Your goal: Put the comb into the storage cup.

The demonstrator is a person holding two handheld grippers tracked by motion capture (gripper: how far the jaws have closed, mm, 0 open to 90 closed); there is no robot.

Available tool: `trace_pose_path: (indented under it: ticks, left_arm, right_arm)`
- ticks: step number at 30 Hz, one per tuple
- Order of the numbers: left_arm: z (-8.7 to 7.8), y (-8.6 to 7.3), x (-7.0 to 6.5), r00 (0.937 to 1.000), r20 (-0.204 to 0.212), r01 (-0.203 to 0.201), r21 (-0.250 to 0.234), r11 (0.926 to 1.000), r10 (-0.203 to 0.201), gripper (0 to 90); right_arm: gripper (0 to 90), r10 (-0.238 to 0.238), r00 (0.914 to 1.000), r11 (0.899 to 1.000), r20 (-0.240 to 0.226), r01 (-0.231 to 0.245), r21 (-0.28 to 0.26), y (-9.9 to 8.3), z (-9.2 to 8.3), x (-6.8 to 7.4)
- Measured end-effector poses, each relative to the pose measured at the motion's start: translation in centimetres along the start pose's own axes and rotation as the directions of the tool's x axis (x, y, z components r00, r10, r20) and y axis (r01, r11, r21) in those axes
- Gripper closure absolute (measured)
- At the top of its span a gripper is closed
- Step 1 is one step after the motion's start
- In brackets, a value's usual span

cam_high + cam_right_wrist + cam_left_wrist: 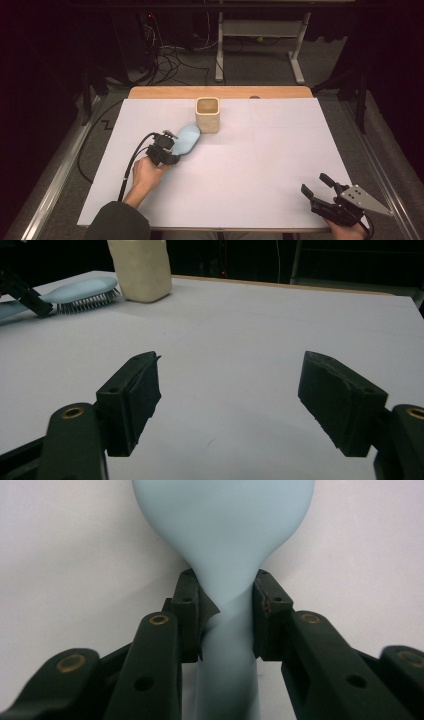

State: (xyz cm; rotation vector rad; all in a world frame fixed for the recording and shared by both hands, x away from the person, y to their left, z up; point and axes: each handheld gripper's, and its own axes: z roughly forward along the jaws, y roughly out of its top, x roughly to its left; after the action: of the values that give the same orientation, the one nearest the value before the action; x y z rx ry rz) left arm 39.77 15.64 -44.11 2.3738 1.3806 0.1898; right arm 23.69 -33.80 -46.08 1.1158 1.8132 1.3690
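A light blue hairbrush (186, 139) lies bristles down on the white table (250, 165), its head pointing toward a beige square cup (207, 115). My left gripper (172, 147) is shut on the brush's narrow neck. In the left gripper view both pads press on the neck of the hairbrush (222, 525), with my left gripper (225, 587) just below its wide head. My right gripper (315, 183) rests near the table's front right corner, open and holding nothing. In the right gripper view my right gripper (230, 375) stands wide over bare table, with the hairbrush (80, 290) and the cup (140, 270) far off at upper left.
A wooden strip (220, 92) runs along the table's far edge. Beyond it, cables (170, 60) and a white desk frame (260, 45) stand on the dark floor. A black cable (131, 165) trails from the left gripper toward the front edge.
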Motion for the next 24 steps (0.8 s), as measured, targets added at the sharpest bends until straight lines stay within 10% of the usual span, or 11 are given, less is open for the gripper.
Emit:
trace_pose_path:
  ticks: [24]
  left_arm:
    - [-0.94, -0.37, -0.37, 0.9994, 0.019, -0.027, -0.039, 0.9989, 0.028, 69.5]
  right_arm:
    - [25.1, 0.0, 1.0, 1.0, -0.001, 0.0, 0.001, 0.0, 0.01, 0.01]
